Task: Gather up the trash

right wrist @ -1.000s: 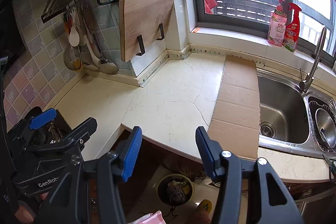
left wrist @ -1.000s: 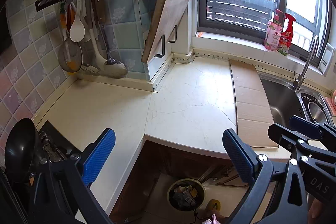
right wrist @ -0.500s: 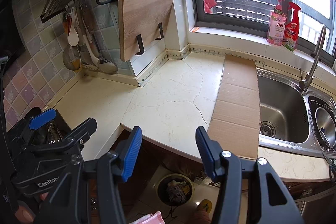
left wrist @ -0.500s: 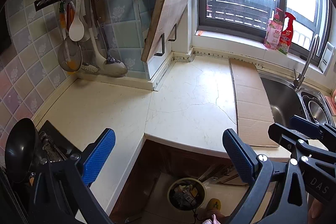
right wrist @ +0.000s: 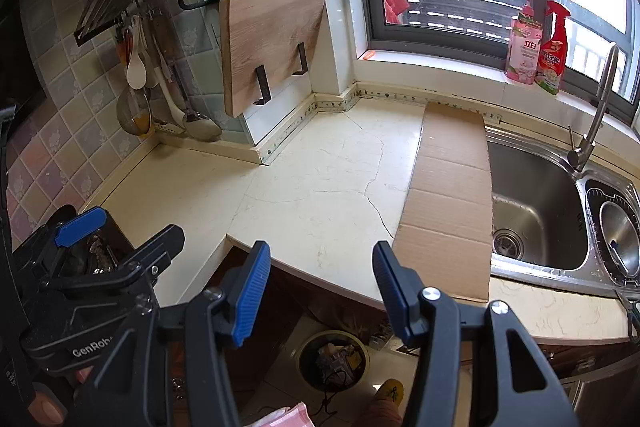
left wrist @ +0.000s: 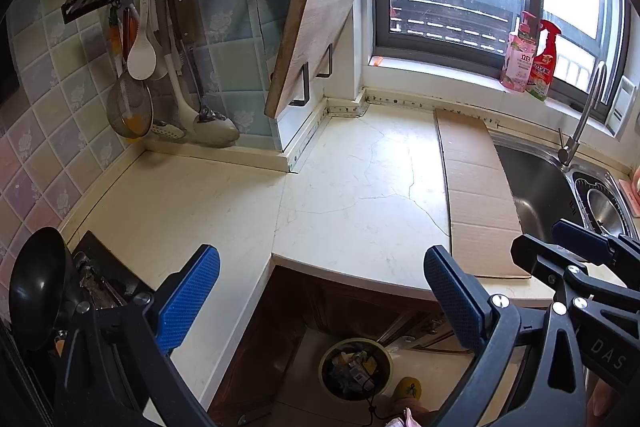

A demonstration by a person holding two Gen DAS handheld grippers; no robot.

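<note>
Cream stone table (left wrist: 352,187) bare except flat brown cardboard sheet (right wrist: 450,203) at sink-side edge; floor bin (right wrist: 332,355) holds trash; left gripper (left wrist: 320,299) and right gripper (right wrist: 320,291) jaws open, empty.

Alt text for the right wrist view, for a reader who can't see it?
The open, empty right gripper hangs over the edge of a cream kitchen counter, above a full trash bin on the floor. Flat cardboard lies beside the steel sink.
</note>
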